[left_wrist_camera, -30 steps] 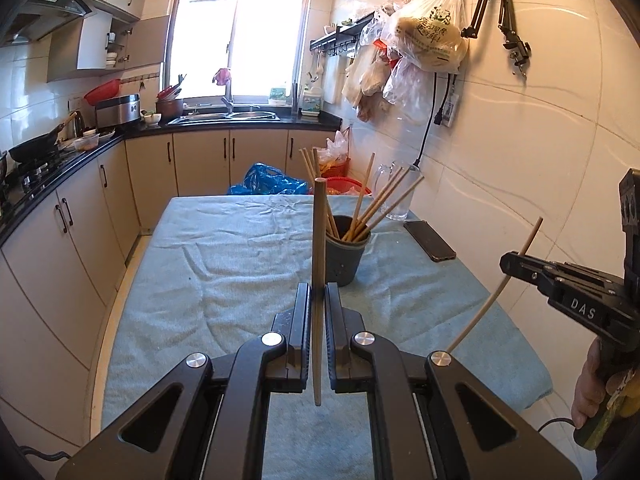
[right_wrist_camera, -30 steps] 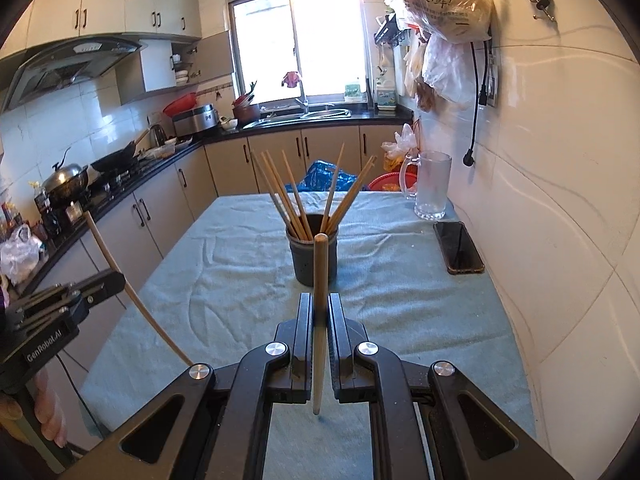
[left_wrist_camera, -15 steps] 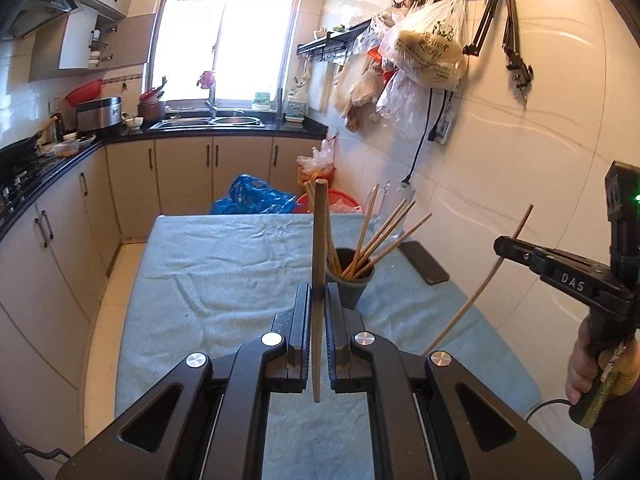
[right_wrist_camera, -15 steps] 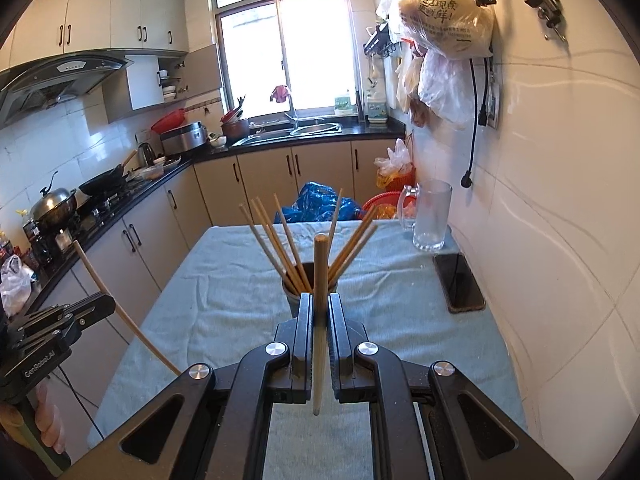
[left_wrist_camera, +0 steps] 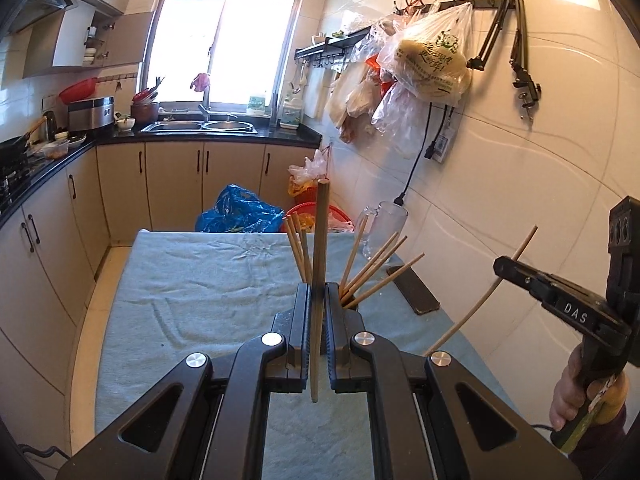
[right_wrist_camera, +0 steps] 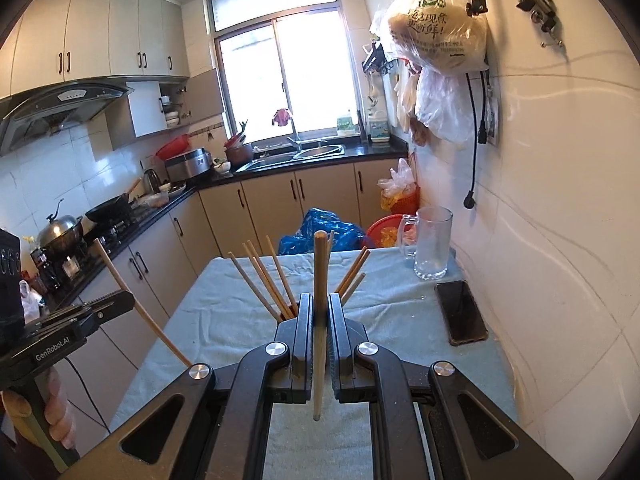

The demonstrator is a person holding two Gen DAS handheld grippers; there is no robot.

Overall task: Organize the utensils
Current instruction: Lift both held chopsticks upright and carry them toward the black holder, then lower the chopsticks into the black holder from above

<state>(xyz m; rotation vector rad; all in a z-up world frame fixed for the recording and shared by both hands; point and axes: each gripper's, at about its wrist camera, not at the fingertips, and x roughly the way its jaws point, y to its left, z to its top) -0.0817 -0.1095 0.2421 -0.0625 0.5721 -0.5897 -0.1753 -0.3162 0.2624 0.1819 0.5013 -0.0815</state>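
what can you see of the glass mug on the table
The glass mug is clear and looks empty, tall and straight-walled, with a handle on its left as the right wrist view shows it. It stands upright on the blue cloth at the far right corner near the tiled wall, just beyond the dark phone, apart from it.

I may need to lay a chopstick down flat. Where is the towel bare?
The towel is bare across its whole left half, from the chopstick cup to the edge by the cabinets, and also nearest the cameras. The right side is crowded: the phone and glass mug sit along the wall edge.
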